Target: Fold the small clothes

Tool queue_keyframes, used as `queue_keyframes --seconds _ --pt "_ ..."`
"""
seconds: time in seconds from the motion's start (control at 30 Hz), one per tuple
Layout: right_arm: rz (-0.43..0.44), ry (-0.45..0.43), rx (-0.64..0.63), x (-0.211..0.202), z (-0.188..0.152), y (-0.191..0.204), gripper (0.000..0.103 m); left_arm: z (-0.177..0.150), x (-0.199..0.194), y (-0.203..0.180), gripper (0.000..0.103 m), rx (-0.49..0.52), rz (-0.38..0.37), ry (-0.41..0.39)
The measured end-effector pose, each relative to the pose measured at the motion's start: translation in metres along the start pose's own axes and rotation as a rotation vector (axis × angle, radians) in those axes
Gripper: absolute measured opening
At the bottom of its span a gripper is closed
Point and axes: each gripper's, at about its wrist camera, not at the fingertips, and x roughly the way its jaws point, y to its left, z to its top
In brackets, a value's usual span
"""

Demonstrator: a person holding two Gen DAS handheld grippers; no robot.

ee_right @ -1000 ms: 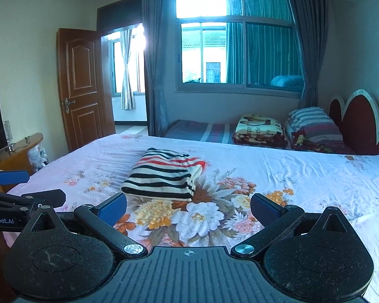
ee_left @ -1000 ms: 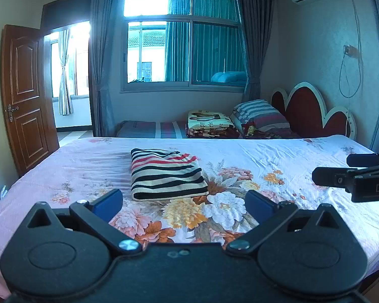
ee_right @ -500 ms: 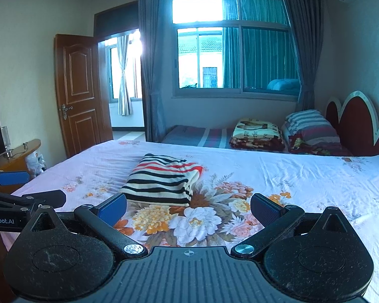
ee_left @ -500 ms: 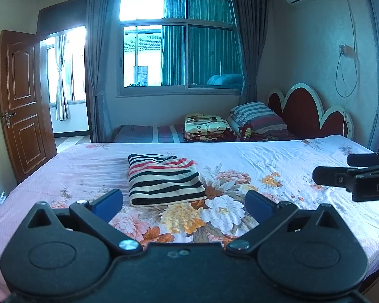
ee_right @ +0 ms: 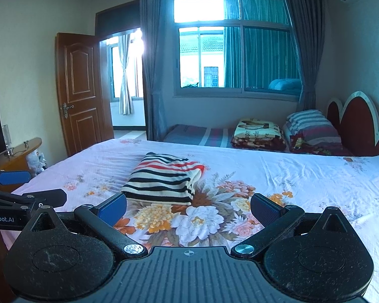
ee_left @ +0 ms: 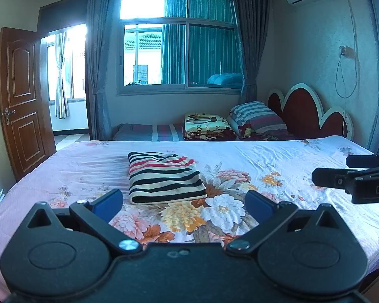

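the folded striped top (ee_left: 164,178) lay flat on the bed (ee_left: 278,156), on the floral sheet, left of the bed's middle in both views. its stripes were black and cream, with 2 or so red bands toward the far edge.

the left hand-held gripper (ee_left: 184,203) was released, its 2 blue pads spread wide, and it held nothing. it hovered over the near edge of the bed. the top lay ahead of it, beyond the fingertips and slightly toward the left finger, apart from both pads.

the right hand-held gripper (ee_right: 188,208) was likewise released and empty, blue pads wide apart. from its view the top (ee_right: 164,179) lay ahead and toward the left finger; its near edge sat just past the left pad (ee_right: 113,208) in the picture, but whether they touched could not be told.

each hand-held gripper showed in the other's view: the right one at the right edge of the left view (ee_left: 341,174), the left one at the left edge of the right view (ee_right: 30,186), both beside the top rather than over it.

a pillow (ee_left: 257,116) and folded blanket (ee_left: 207,126) lay on a 2nd bed beyond, below the window (ee_left: 179,48).
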Motion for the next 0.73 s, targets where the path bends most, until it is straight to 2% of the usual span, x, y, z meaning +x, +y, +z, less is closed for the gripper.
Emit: queue_keyframes --seconds 0.43,0.73 --pt "-0.002 0.004 0.002 0.0031 0.0004 -0.0016 0.103 -0.0012 0.0022 -0.0003 0.102 0.010 -0.002 -0.008" --pt "0.012 0.009 0.001 0.0072 0.0003 0.0014 0.103 0.0025 -0.0004 0.0027 0.102 -0.025 0.003 -0.031"
